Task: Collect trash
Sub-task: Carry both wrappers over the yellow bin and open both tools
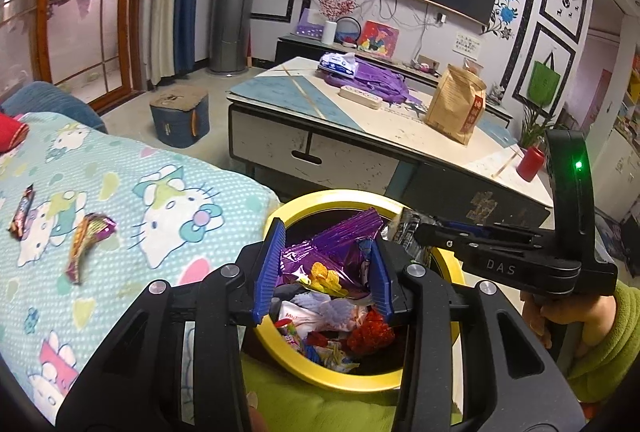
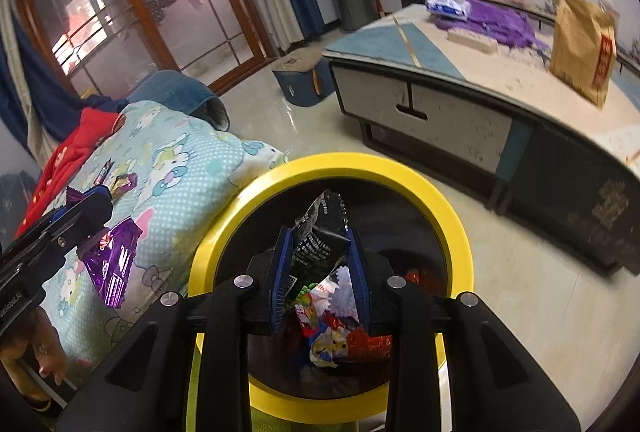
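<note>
Two hand-held grippers hang over the yellow-rimmed bin, already holding colourful wrappers. Left hand-held gripper pinches a crinkled purple foil wrapper; right hand-held gripper pinches a black packet with small white print, unreadable. "DAS" marks the right tool's side, seen only from the left wrist. At nine o'clock, two wrappers lie on the Hello Kitty blanket.
</note>
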A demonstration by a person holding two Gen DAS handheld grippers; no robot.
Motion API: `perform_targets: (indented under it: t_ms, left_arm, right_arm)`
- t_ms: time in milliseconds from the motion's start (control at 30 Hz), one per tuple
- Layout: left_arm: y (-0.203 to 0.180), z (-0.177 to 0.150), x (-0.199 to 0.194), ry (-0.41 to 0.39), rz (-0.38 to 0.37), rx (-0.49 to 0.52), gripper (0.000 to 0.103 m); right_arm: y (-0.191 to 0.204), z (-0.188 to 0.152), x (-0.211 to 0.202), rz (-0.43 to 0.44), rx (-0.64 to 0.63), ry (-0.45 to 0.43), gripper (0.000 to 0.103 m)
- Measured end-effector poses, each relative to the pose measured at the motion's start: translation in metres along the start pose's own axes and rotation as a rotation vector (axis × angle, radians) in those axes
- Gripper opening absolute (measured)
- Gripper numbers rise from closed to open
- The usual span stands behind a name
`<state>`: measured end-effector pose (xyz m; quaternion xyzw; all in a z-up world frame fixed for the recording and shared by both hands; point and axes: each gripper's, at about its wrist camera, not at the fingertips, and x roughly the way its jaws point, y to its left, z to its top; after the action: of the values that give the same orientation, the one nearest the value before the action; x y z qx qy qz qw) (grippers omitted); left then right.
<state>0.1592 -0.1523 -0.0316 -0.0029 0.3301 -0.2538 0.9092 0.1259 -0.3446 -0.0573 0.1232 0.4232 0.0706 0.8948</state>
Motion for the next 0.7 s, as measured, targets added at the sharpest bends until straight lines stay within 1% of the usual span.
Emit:
perform_targets:
  t_ms: [100, 133, 167, 233, 300, 367, 400, 433, 467, 500, 533, 600, 667, 700]
  left_arm:
    - [-0.002, 0.002, 0.008, 0.010, -0.007, 0.002, 0.034]
    - [-0.002, 0.002, 0.010, 0.013, -0.009, 0.002, 0.035]
    - [-0.003, 0.002, 0.011, 0.016, -0.011, 0.002, 0.035]
    - [-0.003, 0.003, 0.015, 0.021, -0.014, -0.001, 0.037]
    - [-0.002, 0.002, 0.018, 0.025, -0.019, -0.011, 0.041]
    - [-0.003, 0.001, 0.019, 0.029, -0.023, -0.026, 0.052]
    - [-0.002, 0.000, 0.019, 0.028, -0.025, -0.037, 0.054]
    - [-0.001, 0.000, 0.019, 0.029, -0.029, -0.042, 0.058]
    - [-0.001, -0.001, 0.019, 0.029, -0.033, -0.043, 0.065]
    - [-0.002, -0.001, 0.018, 0.024, -0.033, -0.042, 0.069]
    - [-0.002, -0.002, 0.017, 0.019, -0.033, -0.043, 0.076]
    - [-0.001, -0.002, 0.015, 0.012, -0.035, -0.047, 0.080]
    - [-0.001, -0.002, 0.013, 0.005, -0.034, -0.052, 0.091]
    - [0.000, -0.001, 0.011, -0.001, -0.035, -0.055, 0.091]
  right_arm:
    - [-0.008, -0.001, 0.002, 0.015, 0.041, 0.015, 0.036]
    - [-0.011, -0.001, 0.002, 0.020, 0.055, 0.014, 0.042]
    - [-0.013, 0.000, 0.001, 0.024, 0.068, 0.011, 0.046]
    - [-0.017, 0.001, -0.001, 0.023, 0.088, 0.003, 0.046]
    - [-0.020, 0.002, -0.004, 0.018, 0.107, -0.012, 0.052]
    - [-0.023, 0.003, -0.007, 0.009, 0.115, -0.027, 0.058]
    - [-0.024, 0.004, -0.008, 0.001, 0.117, -0.036, 0.059]
    - [-0.024, 0.004, -0.009, -0.003, 0.121, -0.043, 0.061]
    - [-0.025, 0.005, -0.010, -0.008, 0.128, -0.048, 0.064]
    - [-0.025, 0.005, -0.010, -0.012, 0.131, -0.054, 0.066]
    - [-0.026, 0.006, -0.010, -0.014, 0.132, -0.058, 0.067]
    - [-0.026, 0.007, -0.012, -0.016, 0.131, -0.069, 0.067]
    - [-0.026, 0.008, -0.012, -0.017, 0.129, -0.078, 0.069]
    - [-0.025, 0.009, -0.013, -0.017, 0.127, -0.085, 0.070]
